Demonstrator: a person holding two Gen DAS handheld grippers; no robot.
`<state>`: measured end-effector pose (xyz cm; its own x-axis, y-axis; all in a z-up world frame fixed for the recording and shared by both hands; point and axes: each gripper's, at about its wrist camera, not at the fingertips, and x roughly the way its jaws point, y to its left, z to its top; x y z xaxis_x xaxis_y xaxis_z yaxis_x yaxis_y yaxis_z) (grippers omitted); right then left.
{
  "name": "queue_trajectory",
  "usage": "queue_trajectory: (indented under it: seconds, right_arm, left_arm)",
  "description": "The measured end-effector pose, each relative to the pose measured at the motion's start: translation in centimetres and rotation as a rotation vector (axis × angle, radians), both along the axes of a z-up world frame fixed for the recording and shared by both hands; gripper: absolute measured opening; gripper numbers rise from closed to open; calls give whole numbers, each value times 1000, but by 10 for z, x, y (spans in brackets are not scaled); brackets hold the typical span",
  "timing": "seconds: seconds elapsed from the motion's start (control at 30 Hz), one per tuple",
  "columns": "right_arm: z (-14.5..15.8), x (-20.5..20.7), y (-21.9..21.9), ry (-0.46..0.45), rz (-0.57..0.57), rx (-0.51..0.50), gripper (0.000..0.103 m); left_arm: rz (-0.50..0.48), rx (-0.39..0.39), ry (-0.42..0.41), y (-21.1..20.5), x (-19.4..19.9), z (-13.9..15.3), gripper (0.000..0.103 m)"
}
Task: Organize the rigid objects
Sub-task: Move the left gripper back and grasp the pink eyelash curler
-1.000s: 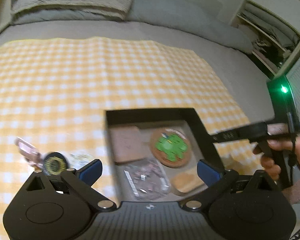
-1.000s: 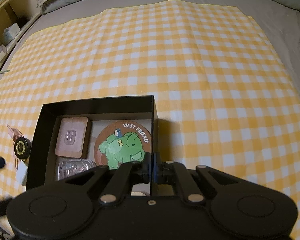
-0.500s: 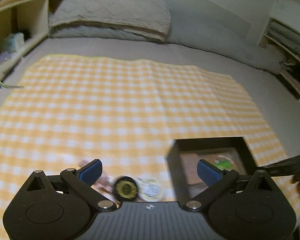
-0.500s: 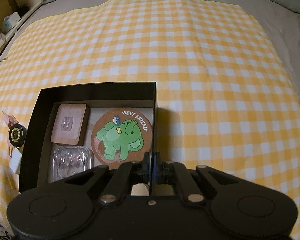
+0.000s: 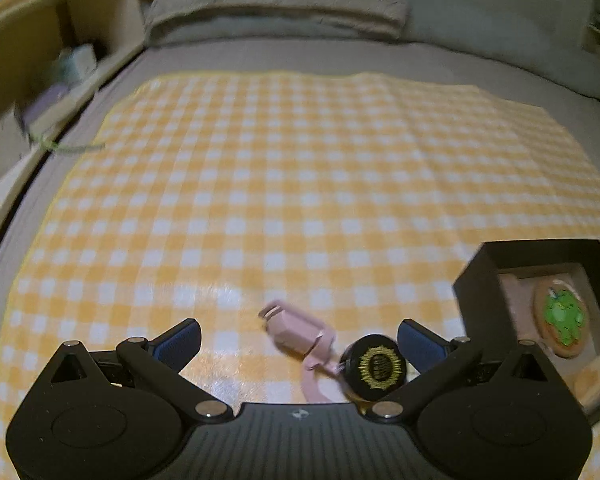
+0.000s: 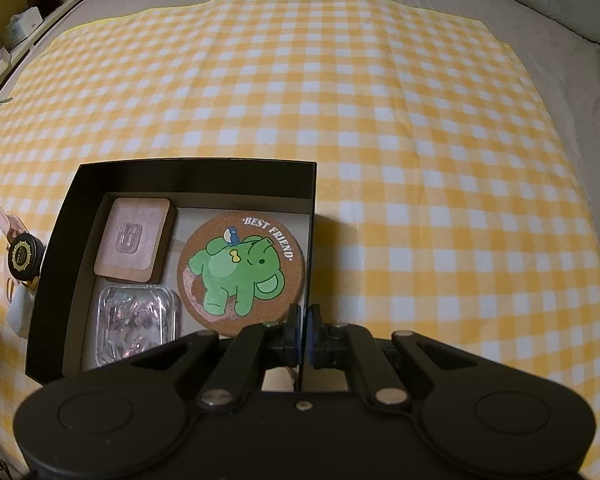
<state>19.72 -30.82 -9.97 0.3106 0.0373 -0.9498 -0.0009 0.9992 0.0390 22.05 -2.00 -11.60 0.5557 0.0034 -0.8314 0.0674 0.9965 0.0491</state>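
Left tongs gape over the loose items beside the black open-topped cardboard box [image 6: 188,172].

The left gripper [image 5: 299,340] hangs with jaws wide apart and nothing clamped; between its pads lies the pink oblong plastic gadget with a strap [image 5: 296,330], long axis slanting from upper left to lower right, and the round black gold-crested tin [image 5: 374,366] sits just beside its right pad. The right gripper [image 6: 302,338] is pinched together on the box's right wall, so the left hand is nearer.
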Motion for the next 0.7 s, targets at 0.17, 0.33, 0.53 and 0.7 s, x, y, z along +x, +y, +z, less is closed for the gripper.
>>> queue_trajectory:
  seconds: [0.17, 0.33, 0.53, 0.7]
  right_arm:
    - [-1, 1, 1, 0, 1, 1, 3]
    - [0, 1, -1, -1, -1, 8, 3]
    - [1, 0, -2, 0, -4, 13, 3]
    - [1, -1, -2, 0, -7, 17, 3]
  left_arm:
    - [-27, -1, 28, 8, 10, -15, 103]
    - [-85, 49, 45, 8, 21, -25, 97]
    - [-136, 74, 77, 10, 32, -39, 96]
    - [-167, 62, 93, 15, 41, -44, 84]
